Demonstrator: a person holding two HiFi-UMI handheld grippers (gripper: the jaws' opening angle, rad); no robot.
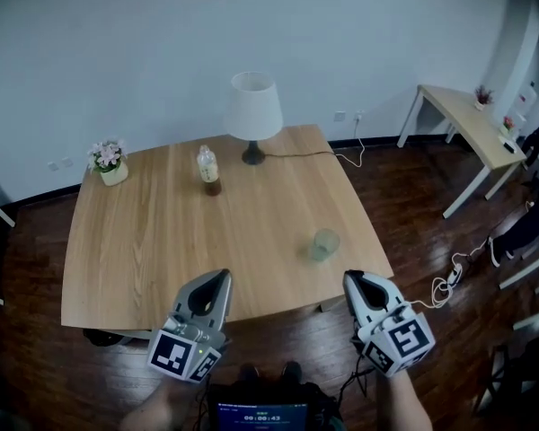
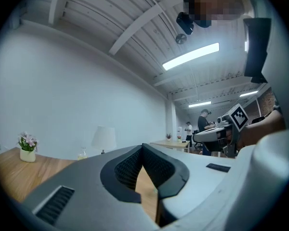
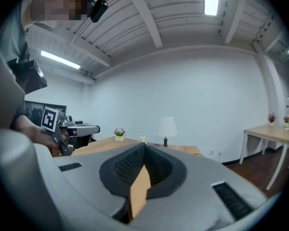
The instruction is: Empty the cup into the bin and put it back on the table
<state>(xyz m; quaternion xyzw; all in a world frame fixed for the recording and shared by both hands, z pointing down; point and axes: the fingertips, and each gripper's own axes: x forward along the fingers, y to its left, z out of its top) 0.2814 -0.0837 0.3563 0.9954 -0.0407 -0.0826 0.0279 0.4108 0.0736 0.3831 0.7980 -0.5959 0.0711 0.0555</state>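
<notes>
A pale green translucent cup (image 1: 323, 243) stands upright on the wooden table (image 1: 162, 259), near its front right corner. My left gripper (image 1: 220, 278) hovers over the front edge, left of the cup, jaws shut and empty. My right gripper (image 1: 352, 278) is just off the front right corner, a short way in front of the cup, also shut with nothing in it. In the left gripper view the jaws (image 2: 142, 146) meet at the tip. In the right gripper view they (image 3: 145, 146) do the same. The cup shows in neither gripper view.
A white-shaded lamp (image 1: 253, 115), a small bottle (image 1: 208, 169) and a flower pot (image 1: 108, 162) stand along the table's far side. A dark object (image 1: 103, 338) sits on the floor under the front left corner. A cable and power strip (image 1: 445, 284) lie right. A side desk (image 1: 472, 128) stands at the back right.
</notes>
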